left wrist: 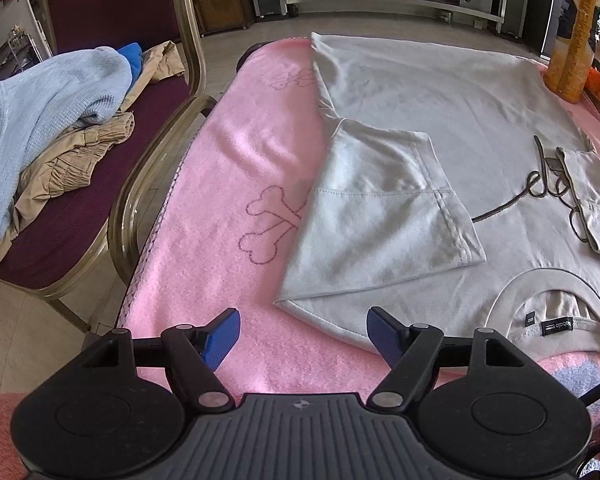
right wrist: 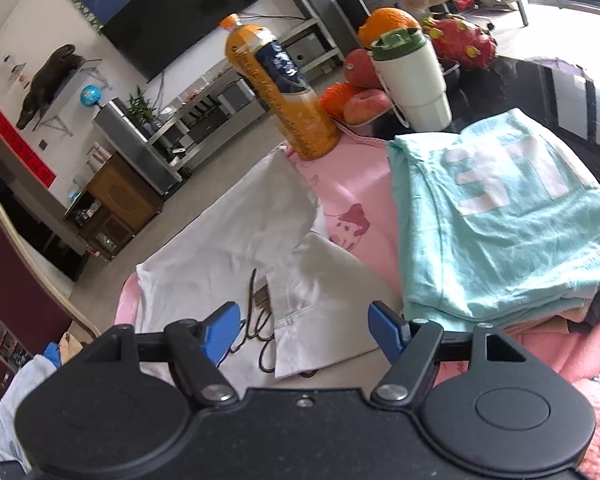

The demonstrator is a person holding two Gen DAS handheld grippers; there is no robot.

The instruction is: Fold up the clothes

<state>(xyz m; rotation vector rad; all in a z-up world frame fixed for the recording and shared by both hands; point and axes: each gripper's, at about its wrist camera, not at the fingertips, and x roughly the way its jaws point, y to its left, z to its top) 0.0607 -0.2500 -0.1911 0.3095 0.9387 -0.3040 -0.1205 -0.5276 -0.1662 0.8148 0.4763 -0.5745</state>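
With both sleeves of the grey T-shirt [left wrist: 440, 112] folded in on the pink-covered bench [left wrist: 220, 168], my left gripper [left wrist: 303, 334] and right gripper [right wrist: 304, 330] hover with jaws apart, empty; next I judge: seize the near collar edge and fold lengthwise.

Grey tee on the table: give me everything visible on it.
The grey tee lies flat, front up, on the pink blanket, collar toward the cameras with a black label inside. It looks like soft cotton knit with dark cursive script across the chest. Both short sleeves are folded inward onto the body: one at its left, the other at its right. The body is not yet folded. Neither gripper touches it.
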